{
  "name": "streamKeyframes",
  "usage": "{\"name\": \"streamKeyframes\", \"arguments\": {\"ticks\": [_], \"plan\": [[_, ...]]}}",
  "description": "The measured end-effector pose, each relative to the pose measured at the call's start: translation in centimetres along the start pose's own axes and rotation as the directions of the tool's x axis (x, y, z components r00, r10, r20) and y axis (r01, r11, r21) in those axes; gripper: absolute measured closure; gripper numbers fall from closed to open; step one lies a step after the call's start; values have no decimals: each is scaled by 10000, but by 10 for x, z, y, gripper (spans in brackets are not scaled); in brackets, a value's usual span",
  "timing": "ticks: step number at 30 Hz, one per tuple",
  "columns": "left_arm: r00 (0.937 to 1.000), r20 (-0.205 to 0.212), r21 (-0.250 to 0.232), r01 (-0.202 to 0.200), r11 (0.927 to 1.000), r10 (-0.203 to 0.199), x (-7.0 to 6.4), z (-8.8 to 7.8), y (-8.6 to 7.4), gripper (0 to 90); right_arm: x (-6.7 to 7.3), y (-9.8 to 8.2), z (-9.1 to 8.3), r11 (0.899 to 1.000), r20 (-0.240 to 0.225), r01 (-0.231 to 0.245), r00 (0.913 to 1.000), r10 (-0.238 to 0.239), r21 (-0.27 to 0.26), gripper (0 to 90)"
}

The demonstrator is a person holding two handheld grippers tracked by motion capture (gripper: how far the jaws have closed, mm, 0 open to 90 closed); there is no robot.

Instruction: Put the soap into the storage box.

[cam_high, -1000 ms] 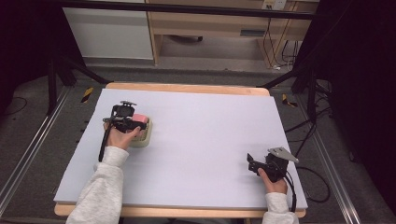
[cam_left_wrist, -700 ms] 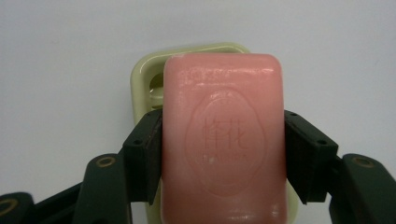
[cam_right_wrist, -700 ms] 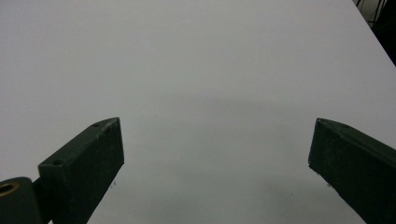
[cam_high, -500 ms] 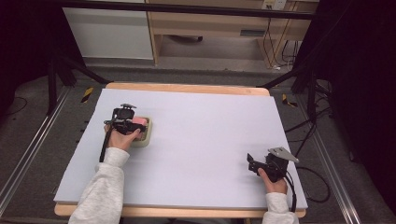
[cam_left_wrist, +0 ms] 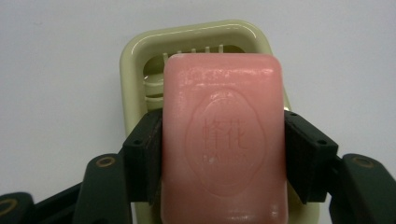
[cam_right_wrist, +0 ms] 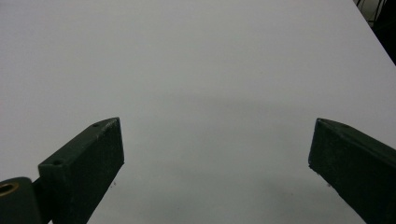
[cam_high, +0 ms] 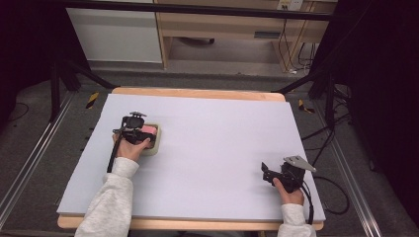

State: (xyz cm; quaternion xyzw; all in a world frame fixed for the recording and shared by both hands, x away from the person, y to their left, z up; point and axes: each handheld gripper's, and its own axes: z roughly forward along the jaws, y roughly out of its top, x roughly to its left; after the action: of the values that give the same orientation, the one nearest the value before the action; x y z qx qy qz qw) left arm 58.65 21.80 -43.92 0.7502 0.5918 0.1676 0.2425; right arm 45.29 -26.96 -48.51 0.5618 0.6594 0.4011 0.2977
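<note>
Left side of the table (cam_high: 207, 163), and the left tongs (cam_left_wrist: 223, 154) are clamped on a pink bar of soap (cam_left_wrist: 223, 140), one black jaw pressed flat against each long side. Over in the high view those left tongs (cam_high: 143, 132) sit at the table's left part, the person's left hand (cam_high: 129, 147) wrapped around the handle, a pale sleeve (cam_high: 111, 202) running back to the near edge.

Look at the face of that soap: an oval stamp pressed into it, two Chinese characters in the middle, 蜂花, and a faint line of Latin letters beneath them that is too soft to read. The bar is directly over a pale yellow-green soap dish (cam_left_wrist: 140, 60); the dish's rim frames the far end and both sides of the bar, and its raised ribs peek out past the top left corner. Whether the soap rests on those ribs or hangs just above them, I cannot tell. From above, the soap dish (cam_high: 154, 145) lies flat on the white sheet with the pink soap (cam_high: 148, 129) showing at its far end.

Now the right tongs (cam_high: 267, 174), near the table's right front corner, right hand (cam_high: 289, 190) behind them. Jaws spread wide apart, nothing between them, bare white surface under the right tongs (cam_right_wrist: 217, 154).
</note>
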Motion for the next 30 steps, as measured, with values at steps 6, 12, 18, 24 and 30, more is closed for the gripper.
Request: {"name": "streamKeyframes", "arguments": {"ticks": [6,12,18,24,30], "plan": [[9997,-229,-32,-41,10000,40,-3,2,-1,370,0,0,0,10000,10,36,10000,-36,-26,37],[9995,-266,-25,-151,9999,151,-3,2,-2,368,0,0,0,10000,9,29,10000,-29,-25,37],[9992,-280,-238,-285,9993,278,-3,-2,-2,304,0,0,0,10000,17,24,10000,-24,-25,37],[9992,-12,-740,-410,9964,411,-6,-15,0,271,0,0,0,10000,6,14,10000,-14,-23,37],[9974,201,-1077,-669,9919,694,-10,-26,-3,262,0,0,0,10000,-8,-22,10000,22,0,37]]}}
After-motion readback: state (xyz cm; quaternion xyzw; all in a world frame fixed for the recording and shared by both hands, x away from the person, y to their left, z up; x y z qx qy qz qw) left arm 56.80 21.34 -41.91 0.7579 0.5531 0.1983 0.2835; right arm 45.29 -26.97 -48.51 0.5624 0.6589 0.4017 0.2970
